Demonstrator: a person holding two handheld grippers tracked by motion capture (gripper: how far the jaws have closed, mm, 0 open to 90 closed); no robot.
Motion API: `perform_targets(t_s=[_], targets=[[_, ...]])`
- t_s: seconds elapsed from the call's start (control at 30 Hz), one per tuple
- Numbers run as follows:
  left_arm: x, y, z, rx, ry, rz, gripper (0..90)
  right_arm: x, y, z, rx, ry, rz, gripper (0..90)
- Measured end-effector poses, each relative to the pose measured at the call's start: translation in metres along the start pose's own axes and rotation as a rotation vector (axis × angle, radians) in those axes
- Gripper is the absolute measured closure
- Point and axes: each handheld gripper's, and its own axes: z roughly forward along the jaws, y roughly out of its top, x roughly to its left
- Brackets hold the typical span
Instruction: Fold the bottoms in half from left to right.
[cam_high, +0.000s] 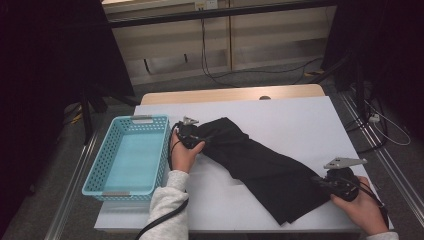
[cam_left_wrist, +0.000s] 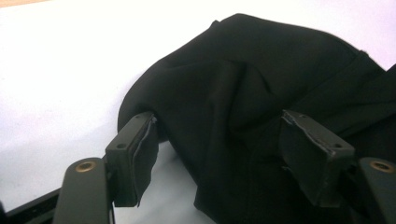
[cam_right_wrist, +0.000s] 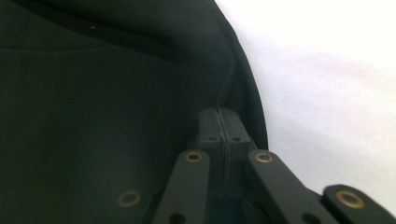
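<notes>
no readable text, labels, brands, numbers or signs on anything in view

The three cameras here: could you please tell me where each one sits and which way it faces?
High view: above the person's side, facing forward and down on the white table, blue basket and black cloth; forearms, left gripper and right gripper show.
Left gripper view: on the left gripper, looking along its spread fingers at the cloth's bunched end.
Right gripper view: on the right gripper, its fingers closed on the cloth's edge.
All three share the cloth and table.
</notes>
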Motion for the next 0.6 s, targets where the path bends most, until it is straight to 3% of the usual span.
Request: perform_targets(t_s=[0.1,0.17,0.23,0.3,0.33,0.37,0.43,0.47,0.57,0.6], targets=[[-0.001,0.0,0.0,0.001,0.001,0.005,28.2,-0.005,0.0,-0.005,0.005,0.005,0.008,90.0],[-0.001,0.001,0.0,-0.003,-0.001,0.005,28.2,-0.011,-0.001,-0.012,-0.015,-0.02,0.023,90.0],[-0.001,0.001,-0.001,-0.002,-0.004,0.004,28.4,-0.017,-0.002,-0.015,-0.013,0.005,0.042,90.0],[-0.002,0.001,-0.001,0.0,-0.004,0.006,28.6,-0.02,-0.004,-0.015,-0.018,-0.056,0.045,89.7],[-0.002,0.001,-0.001,-0.005,-0.009,0.003,28.5,-0.02,-0.005,-0.013,-0.018,-0.029,0.049,85.3],[-0.002,0.002,-0.001,-0.006,-0.008,0.001,28.3,-0.019,-0.004,-0.011,-0.017,-0.013,0.064,74.9],[-0.001,0.002,-0.002,-0.007,-0.007,0.004,28.0,-0.016,-0.004,-0.008,0.007,-0.009,0.05,65.5],[-0.001,0.002,-0.002,-0.008,-0.009,0.001,27.9,-0.015,-0.004,-0.007,-0.009,-0.016,0.053,59.4],[0.0,0.002,-0.003,-0.008,-0.005,0.004,27.5,-0.017,-0.003,-0.009,-0.026,-0.035,0.093,53.5],[0.0,0.002,-0.003,-0.008,-0.002,0.004,27.4,-0.018,-0.004,-0.009,-0.022,-0.035,0.099,56.1]])
